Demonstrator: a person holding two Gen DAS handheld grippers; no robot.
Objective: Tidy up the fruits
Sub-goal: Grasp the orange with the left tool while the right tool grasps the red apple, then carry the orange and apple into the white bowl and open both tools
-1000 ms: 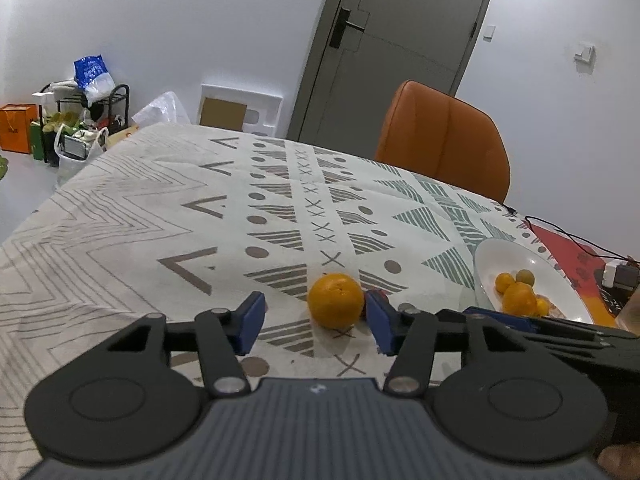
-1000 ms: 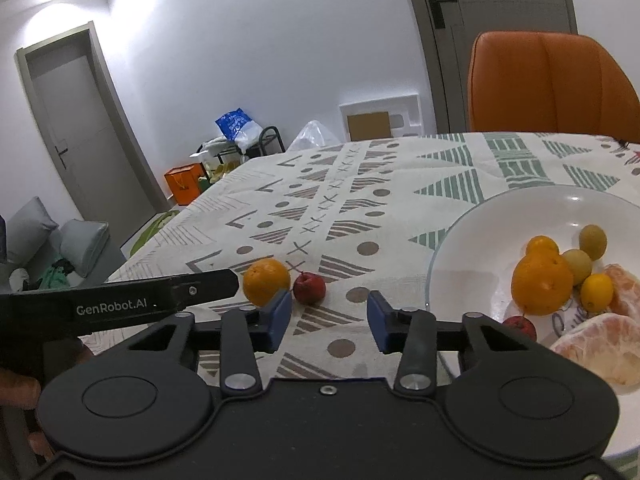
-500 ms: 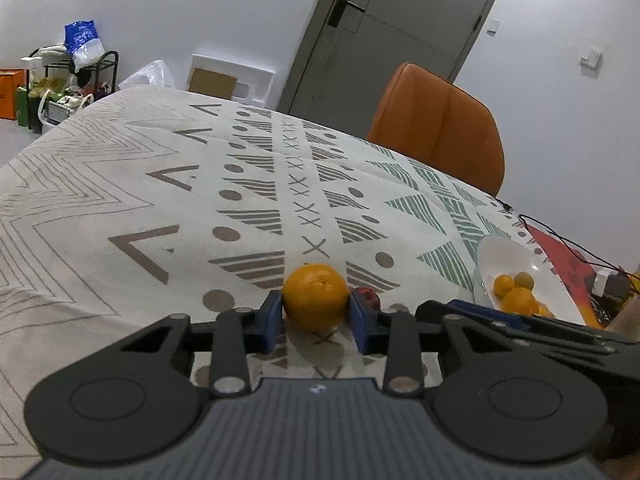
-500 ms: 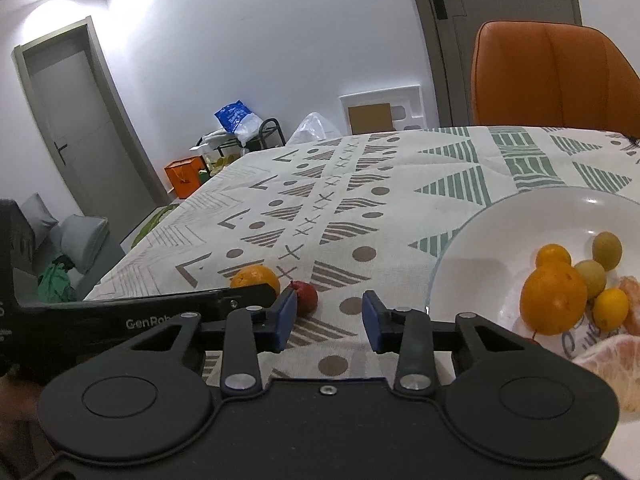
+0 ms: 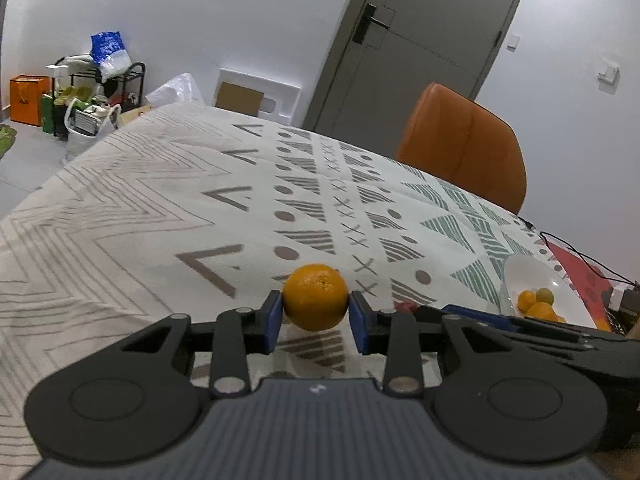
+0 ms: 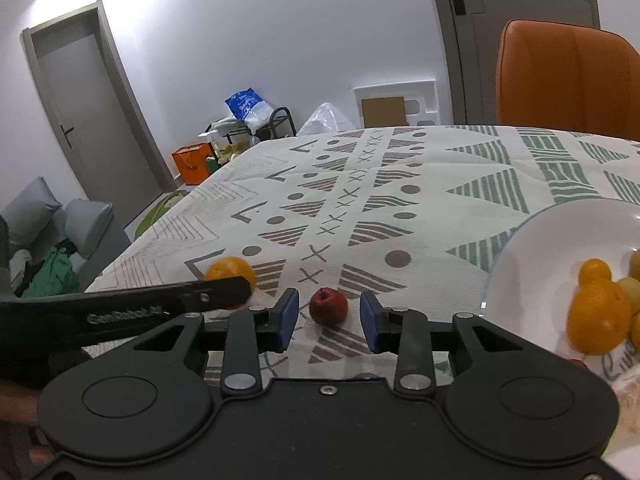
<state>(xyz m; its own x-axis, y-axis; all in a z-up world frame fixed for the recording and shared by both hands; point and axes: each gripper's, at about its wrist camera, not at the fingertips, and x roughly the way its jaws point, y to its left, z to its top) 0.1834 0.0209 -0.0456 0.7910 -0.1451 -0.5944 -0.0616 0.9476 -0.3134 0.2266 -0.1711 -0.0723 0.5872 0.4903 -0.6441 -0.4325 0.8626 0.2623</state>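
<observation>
Right claw (image 6: pixel 329 316) jaws closing w/ small red fruit (image 6: pixel 328 305) between, pads not touching.

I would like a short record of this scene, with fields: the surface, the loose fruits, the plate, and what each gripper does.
surface: table with patterned cloth
left gripper: blue pads pressed on the orange; jaws have just been closing
right gripper: jaws around the small red fruit, gaps on both sides; jaws have just been closing
plate: white, to the right, holds several orange and yellow-green fruits
</observation>
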